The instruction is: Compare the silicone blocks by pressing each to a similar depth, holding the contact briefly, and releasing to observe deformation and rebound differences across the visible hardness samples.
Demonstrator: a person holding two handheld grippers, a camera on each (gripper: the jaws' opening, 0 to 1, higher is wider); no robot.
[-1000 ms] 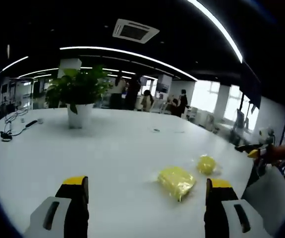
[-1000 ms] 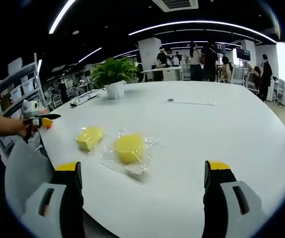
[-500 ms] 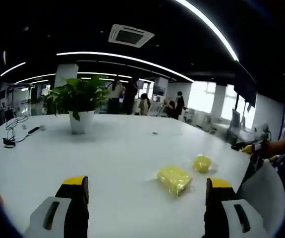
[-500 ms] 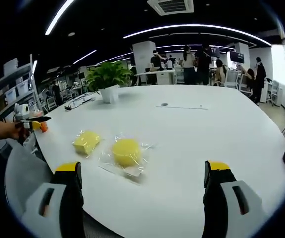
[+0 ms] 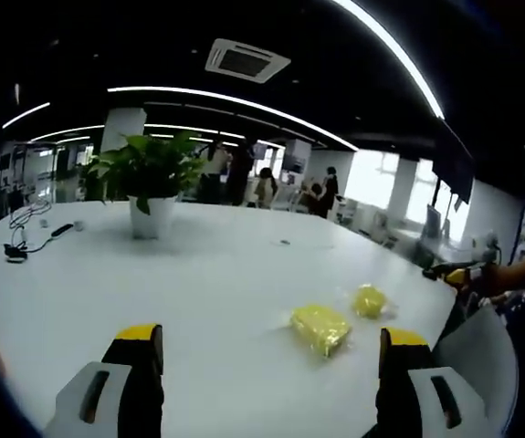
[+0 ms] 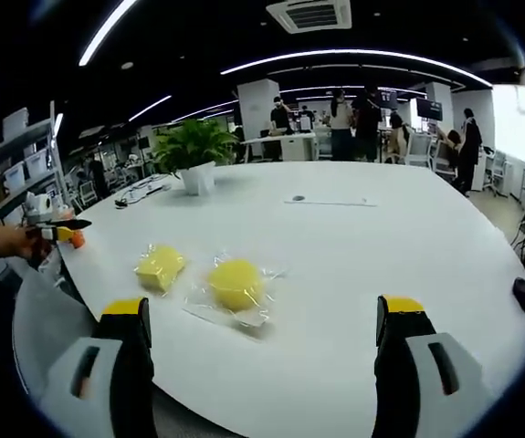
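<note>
**Both grippers held back from two yellow blocks on the white table**

Since the earlier frames the two yellow blocks sit a little farther off in both views, which matches the cameras drawing back slightly; the blocks themselves have not shifted on the table.

In the left gripper view, the left gripper (image 5: 267, 351) hangs above the white table (image 5: 198, 283) with its jaws spread wide and nothing between them. The square yellow block (image 5: 320, 327), wrapped in clear plastic, lies ahead and to the right, closer to the right jaw. The round yellow block (image 5: 369, 300) lies just beyond it, farther right, near the table's edge. At the far right a hand holds the other gripper off the table edge.

In the right gripper view, the right gripper (image 6: 264, 319) also stands wide open and holds nothing. The round block (image 6: 236, 284), on its clear wrapper, lies ahead between the jaws, left of centre, apart from both. The square block (image 6: 160, 266) lies just to its left.

A potted plant (image 5: 146, 182) stands at the far side of the table, with cables (image 5: 25, 228) lying to its left. A small dark object (image 6: 524, 294) rests near the table's right edge. People (image 6: 353, 114) stand in the office beyond.
</note>
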